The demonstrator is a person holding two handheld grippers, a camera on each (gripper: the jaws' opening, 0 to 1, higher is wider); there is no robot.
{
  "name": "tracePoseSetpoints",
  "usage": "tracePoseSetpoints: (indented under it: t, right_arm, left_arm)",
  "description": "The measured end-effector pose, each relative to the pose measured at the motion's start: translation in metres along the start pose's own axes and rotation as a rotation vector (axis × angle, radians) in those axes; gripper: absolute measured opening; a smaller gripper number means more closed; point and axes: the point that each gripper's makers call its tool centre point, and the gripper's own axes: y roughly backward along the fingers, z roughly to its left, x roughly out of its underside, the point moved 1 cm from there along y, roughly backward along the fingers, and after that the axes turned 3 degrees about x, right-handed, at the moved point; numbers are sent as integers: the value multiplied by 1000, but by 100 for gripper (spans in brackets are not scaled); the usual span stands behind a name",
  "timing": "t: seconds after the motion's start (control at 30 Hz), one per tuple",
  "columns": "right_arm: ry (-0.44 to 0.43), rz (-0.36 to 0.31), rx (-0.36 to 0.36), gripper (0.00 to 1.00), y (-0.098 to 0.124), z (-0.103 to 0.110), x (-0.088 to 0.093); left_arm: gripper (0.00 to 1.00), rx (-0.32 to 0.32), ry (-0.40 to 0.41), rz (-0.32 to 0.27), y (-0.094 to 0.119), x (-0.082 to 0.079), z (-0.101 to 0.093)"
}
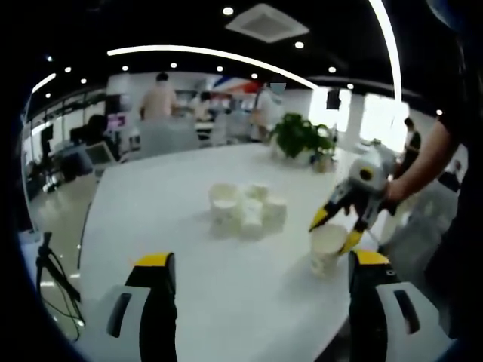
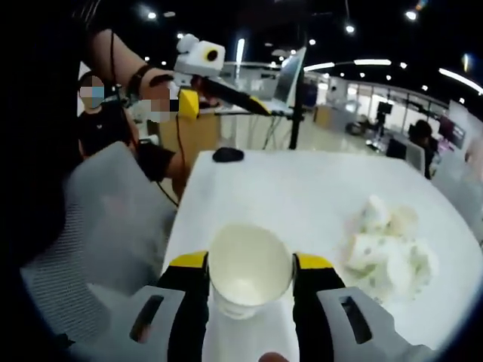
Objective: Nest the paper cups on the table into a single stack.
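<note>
My right gripper [image 2: 249, 283] clamped one paper cup [image 2: 249, 275] upright, mouth open for nesting; the loose cups [image 1: 245, 207] clustered mid-table [image 1: 151, 219]. Left gripper [image 1: 260, 283] was wide, holding nothing.

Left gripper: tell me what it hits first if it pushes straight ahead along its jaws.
Probably the cluster of paper cups mid-table. The left gripper stands open above bare white table, nothing nearer between its jaws. Depth is uncertain in this fisheye view.

The right gripper [image 2: 249, 275] clamps a paper cup [image 2: 249, 270]; the left gripper [image 1: 260, 275] hangs spread wide, holding nothing.
</note>
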Motion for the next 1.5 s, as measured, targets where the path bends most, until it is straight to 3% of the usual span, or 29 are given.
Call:
tracePoseSetpoints:
  t: [0.73,1.5]
  right_arm:
    - [8,4,29,41,-6,6,21]
    - [-10,6,9,49,-9,12,16]
  left_arm:
    - [95,6,-18,1,-3,-4,0]
    - [94,4,-21,-7,1,-5,-1]
